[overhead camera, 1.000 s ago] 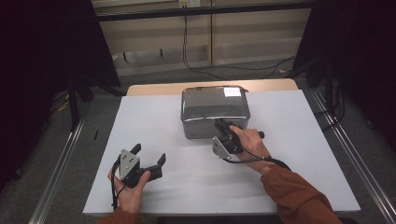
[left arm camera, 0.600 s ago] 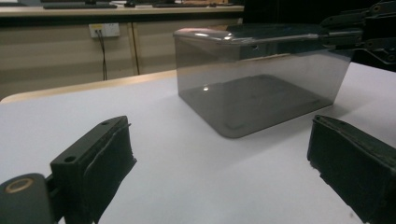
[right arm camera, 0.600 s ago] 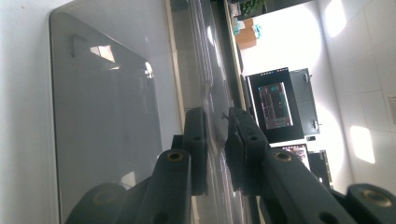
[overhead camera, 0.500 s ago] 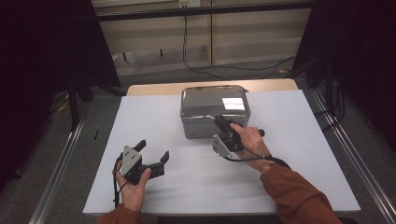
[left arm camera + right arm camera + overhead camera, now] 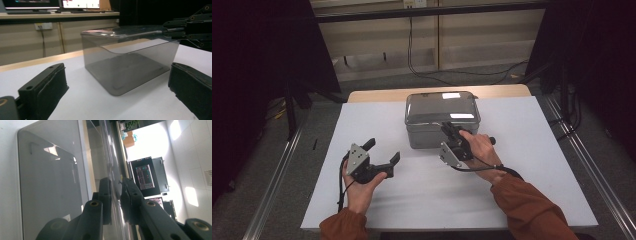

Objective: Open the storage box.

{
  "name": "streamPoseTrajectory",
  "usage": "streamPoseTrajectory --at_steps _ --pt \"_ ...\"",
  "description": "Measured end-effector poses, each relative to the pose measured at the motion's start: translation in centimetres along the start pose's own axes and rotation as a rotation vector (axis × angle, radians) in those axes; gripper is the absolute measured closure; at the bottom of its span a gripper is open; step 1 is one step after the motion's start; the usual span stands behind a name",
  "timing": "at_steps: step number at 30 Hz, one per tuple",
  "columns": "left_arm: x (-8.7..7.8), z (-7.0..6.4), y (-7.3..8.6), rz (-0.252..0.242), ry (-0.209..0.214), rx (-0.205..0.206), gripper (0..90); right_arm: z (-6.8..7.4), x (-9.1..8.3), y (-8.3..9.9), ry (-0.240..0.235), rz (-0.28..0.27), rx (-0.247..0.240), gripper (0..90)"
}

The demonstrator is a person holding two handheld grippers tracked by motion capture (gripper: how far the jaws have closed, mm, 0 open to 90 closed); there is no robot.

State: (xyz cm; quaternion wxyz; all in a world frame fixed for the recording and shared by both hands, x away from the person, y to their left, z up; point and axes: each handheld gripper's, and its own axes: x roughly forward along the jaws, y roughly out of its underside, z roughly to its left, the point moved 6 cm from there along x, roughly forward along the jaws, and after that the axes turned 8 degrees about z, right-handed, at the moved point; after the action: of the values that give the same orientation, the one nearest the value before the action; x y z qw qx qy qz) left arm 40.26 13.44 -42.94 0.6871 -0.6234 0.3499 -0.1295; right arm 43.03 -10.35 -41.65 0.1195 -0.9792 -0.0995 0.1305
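Note:
A smoky see-through plastic box (image 5: 432, 131) with a lid (image 5: 439, 104) stands at the table's far middle. My right gripper (image 5: 448, 129) is at the box's near right corner, shut on the lid's edge (image 5: 110, 165), with one jaw on either side of it. In the left gripper view, the lid (image 5: 125, 30) appears to sit slightly above the box wall (image 5: 130, 67) on the side held by the right gripper (image 5: 195, 25). My left gripper (image 5: 382, 151) is open and empty, held above the table left of the box and pointed toward it (image 5: 120, 85).
A white sheet (image 5: 532, 165) covers the table, with a strip of wood (image 5: 377, 95) behind it. Metal rails (image 5: 277, 185) run down both sides. Cables (image 5: 422, 65) lie on the floor beyond, and monitors (image 5: 80, 3) stand on a far counter.
My left gripper has moved forward and slightly right, toward the box. The right gripper has stayed on the lid, and the glare on the lid has shifted.

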Motion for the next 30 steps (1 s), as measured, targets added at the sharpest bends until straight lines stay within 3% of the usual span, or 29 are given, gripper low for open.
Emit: streamPoseTrajectory --at_steps 6,12,16,23,26,29,30 --pt "1.1 -0.4 -0.7 -0.017 0.018 0.035 1.9 -0.1 0.0 0.0 0.000 0.003 0.000 78.5" --pt "2.5 0.0 -1.0 -0.003 0.017 0.035 2.5 -0.6 0.0 -0.1 0.011 -0.002 0.006 78.9" --pt "3.3 0.4 -1.1 0.000 0.016 0.007 2.7 -1.1 0.0 -0.3 0.020 -0.005 0.011 79.3" --pt "5.0 0.6 -1.8 0.011 -0.001 0.039 3.9 -1.5 0.0 -0.3 0.024 -0.003 0.017 79.4" --pt "5.7 0.4 -2.2 0.005 0.001 0.086 5.5 -1.6 0.1 -0.3 0.024 -0.005 0.014 79.4" --pt "6.4 0.7 -2.3 0.015 0.009 0.071 5.7 -1.5 0.1 -0.4 0.027 -0.002 0.010 79.3" --pt "6.8 0.9 -2.4 0.009 -0.009 0.072 5.7 -1.5 0.1 -0.4 0.029 -0.002 0.011 79.3"
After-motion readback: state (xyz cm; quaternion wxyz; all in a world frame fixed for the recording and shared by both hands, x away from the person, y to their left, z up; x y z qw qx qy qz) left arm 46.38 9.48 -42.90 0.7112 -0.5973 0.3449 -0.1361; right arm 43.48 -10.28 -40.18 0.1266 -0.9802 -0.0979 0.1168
